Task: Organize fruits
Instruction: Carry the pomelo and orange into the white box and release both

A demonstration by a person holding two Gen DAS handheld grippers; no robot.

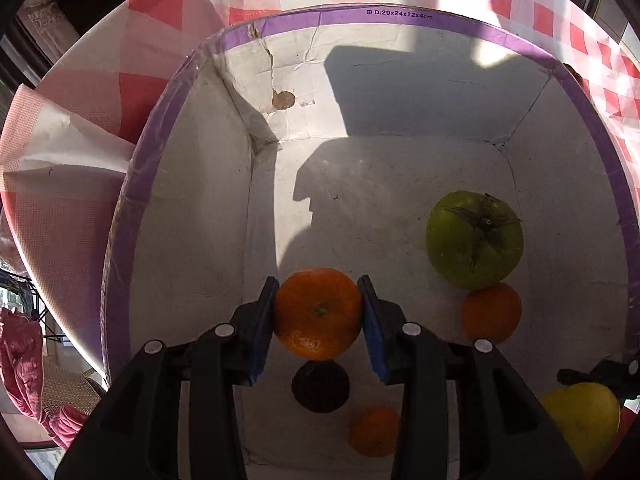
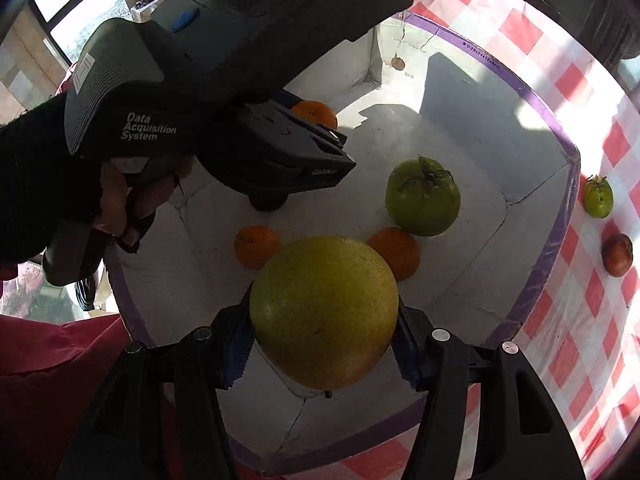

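My left gripper (image 1: 319,314) is shut on an orange mandarin (image 1: 318,312) and holds it above the floor of a white box with a purple rim (image 1: 400,14). My right gripper (image 2: 324,340) is shut on a large yellow-green pomelo (image 2: 324,312) over the box's near side. In the box lie a large green tomato (image 1: 474,238), also seen in the right wrist view (image 2: 423,198), two more mandarins (image 1: 492,312) (image 1: 374,432) and a dark round fruit (image 1: 320,386). The left gripper's body (image 2: 224,92) fills the upper left of the right wrist view.
The box stands on a red-and-white checked tablecloth (image 2: 592,240). A small green tomato (image 2: 598,198) and a dark red fruit (image 2: 617,255) lie on the cloth to the right of the box. A folded cloth (image 1: 52,184) lies left of the box.
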